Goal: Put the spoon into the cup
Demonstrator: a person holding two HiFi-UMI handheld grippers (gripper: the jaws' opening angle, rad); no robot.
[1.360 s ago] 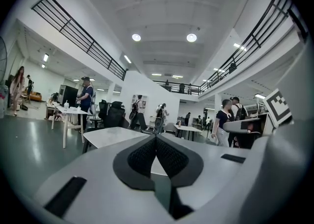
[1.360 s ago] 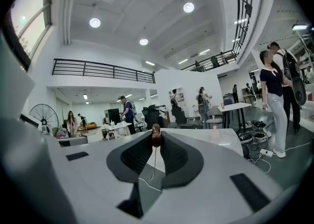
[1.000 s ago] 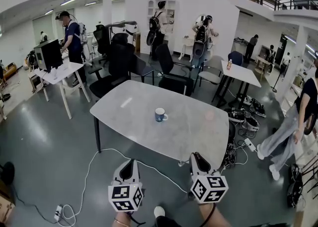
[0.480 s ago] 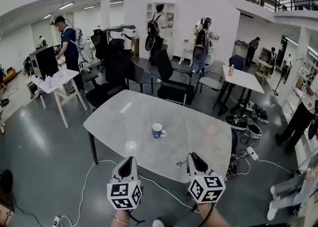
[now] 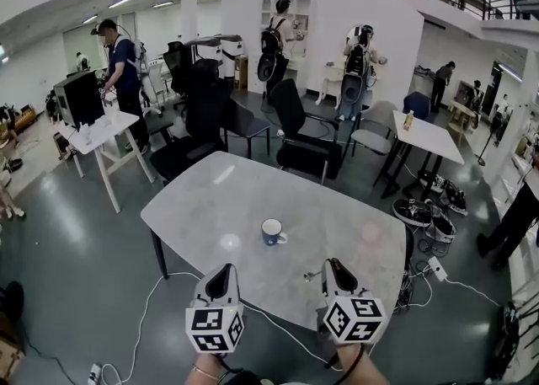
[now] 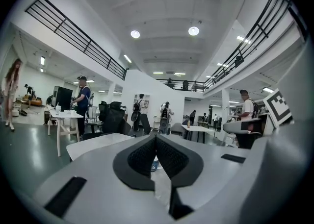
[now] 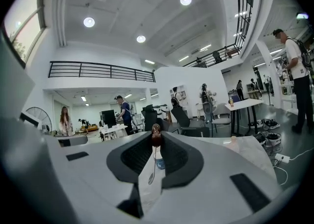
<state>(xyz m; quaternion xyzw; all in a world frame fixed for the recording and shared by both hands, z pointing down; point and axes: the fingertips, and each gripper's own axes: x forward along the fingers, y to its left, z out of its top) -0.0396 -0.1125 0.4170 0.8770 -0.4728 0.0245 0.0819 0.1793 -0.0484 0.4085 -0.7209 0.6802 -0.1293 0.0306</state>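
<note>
Far left, a person (image 5: 123, 63) in a dark top stands at a white desk (image 5: 105, 129) that carries a dark monitor (image 5: 79, 97).

Nearer me, my left gripper (image 5: 221, 275) hovers at the near edge of the grey worktop (image 5: 210, 198). Its fingers (image 6: 140, 157) are pressed together at the tips with nothing between them.

Ahead of it the cup (image 5: 271, 231), blue outside and white inside, stands upright near the middle of the worktop. Its handle points right, and it is well apart from both grippers. The left gripper view shows it through the gap behind the fingertips.

To the right, my right gripper (image 5: 335, 269) hovers over the same near edge, level with the left one. Its fingers (image 7: 138, 155) are closed on the spoon (image 7: 156, 138), with the brown end pinched at the tips and a thin shaft trailing down the gap between them. In the head view a short grey part of the spoon juts out left of the fingertips. The spoon hangs in the air on the near side of the cup, not in it.

Behind the worktop stand black chairs (image 5: 295, 135). Farther right, a small white table (image 5: 429, 135) holds a bottle (image 5: 409, 120).
</note>
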